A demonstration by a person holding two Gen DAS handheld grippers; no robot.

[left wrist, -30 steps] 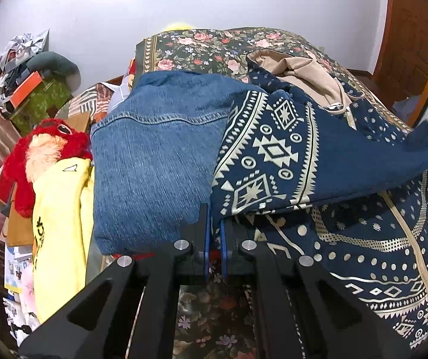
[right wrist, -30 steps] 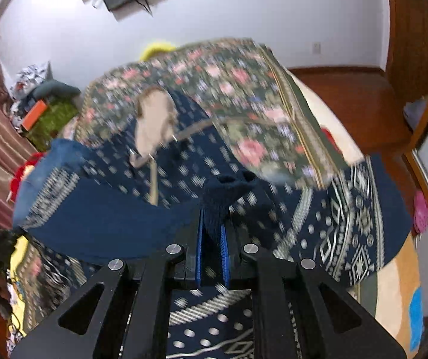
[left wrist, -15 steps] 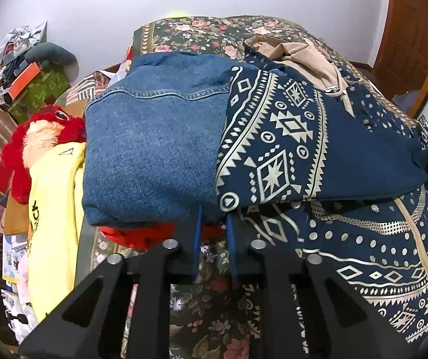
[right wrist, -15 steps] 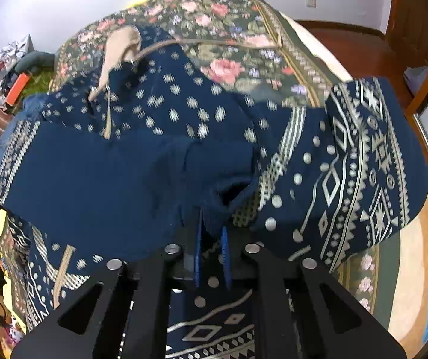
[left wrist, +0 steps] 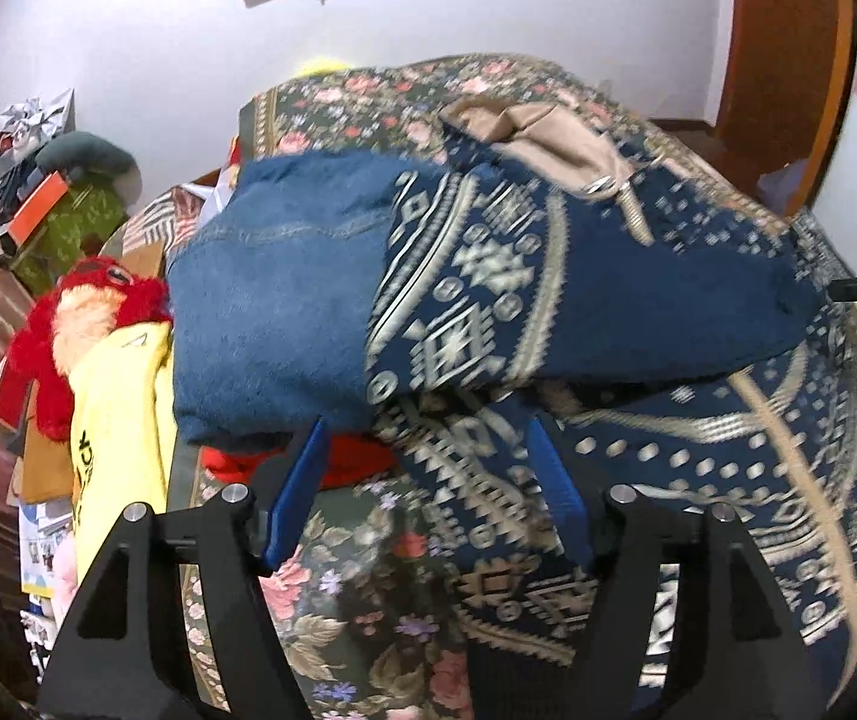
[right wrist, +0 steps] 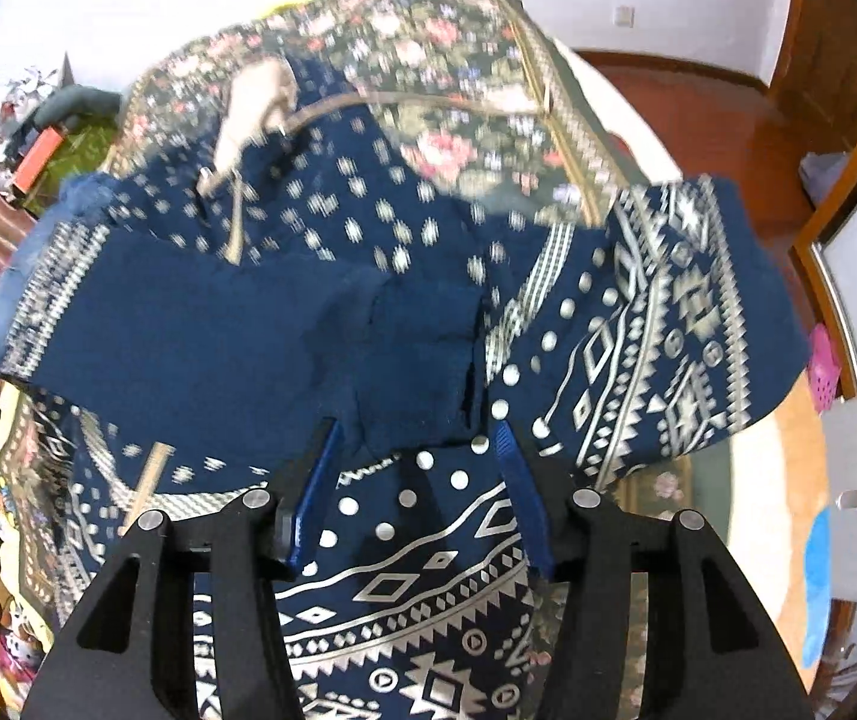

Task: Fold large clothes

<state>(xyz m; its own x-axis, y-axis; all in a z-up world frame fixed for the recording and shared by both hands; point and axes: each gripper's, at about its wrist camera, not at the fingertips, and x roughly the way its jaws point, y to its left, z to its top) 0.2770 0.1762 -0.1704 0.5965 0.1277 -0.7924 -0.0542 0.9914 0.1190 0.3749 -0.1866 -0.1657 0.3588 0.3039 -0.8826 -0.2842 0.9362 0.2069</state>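
A large navy garment with a cream geometric print (left wrist: 638, 300) is spread on the floral bedspread (left wrist: 368, 102), its upper part folded across itself. A beige lining (left wrist: 548, 138) shows at its far end. My left gripper (left wrist: 428, 468) hovers just short of the fold's left end. Its jaws are opening, and the cloth lies under them, not pinched. In the right wrist view the plain navy corner of the fold (right wrist: 422, 360) lies just ahead of my right gripper (right wrist: 416, 468). Those jaws are opening too, and the blue pads (right wrist: 314, 480) are off the cloth.
Folded blue denim (left wrist: 272, 300) lies against the garment's left side, with something red (left wrist: 356, 462) under it. A red plush toy (left wrist: 86, 312) and a yellow garment (left wrist: 116, 420) lie by the bed's left edge. Clutter fills the far left corner. A wooden door (left wrist: 788, 60) stands at the right.
Both grippers were shut on the navy fold's ends and carried it down onto the garment. Now both have opened, let the cloth go and drawn back a little.
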